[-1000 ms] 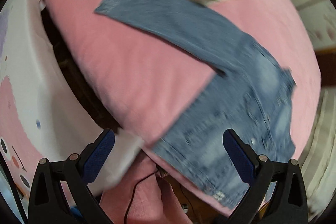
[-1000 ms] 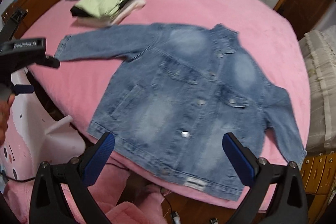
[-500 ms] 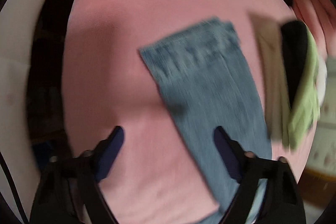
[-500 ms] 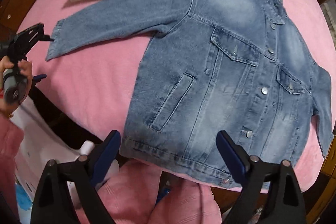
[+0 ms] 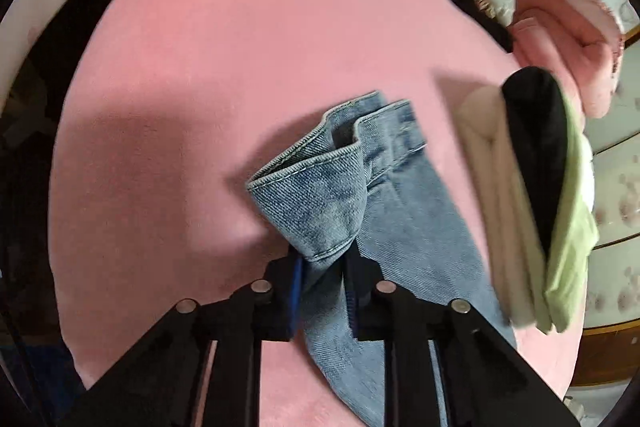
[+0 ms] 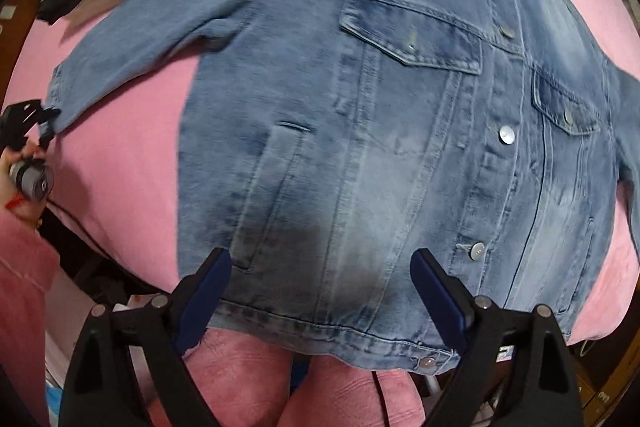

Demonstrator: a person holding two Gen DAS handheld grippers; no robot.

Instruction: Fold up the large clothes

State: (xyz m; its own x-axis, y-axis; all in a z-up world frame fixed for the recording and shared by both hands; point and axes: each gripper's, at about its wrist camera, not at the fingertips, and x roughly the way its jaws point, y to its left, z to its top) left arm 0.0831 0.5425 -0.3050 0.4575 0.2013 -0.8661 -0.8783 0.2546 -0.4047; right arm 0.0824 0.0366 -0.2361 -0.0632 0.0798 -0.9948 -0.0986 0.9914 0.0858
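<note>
While closing on the bunched sleeve cuff, left gripper pinches denim between blue pads. Right gripper gaping wide, nothing gripped, poised over hem of denim jacket, spread buttoned on pink bed. At two o'clock from cuff, stack of folded clothes. At nine o'clock in right view, a hand.

Pink bedspread underneath everything; on it, near its headboard-side edge, folded clothes stack in cream, black, pale green; rolled pink blanket beyond.
</note>
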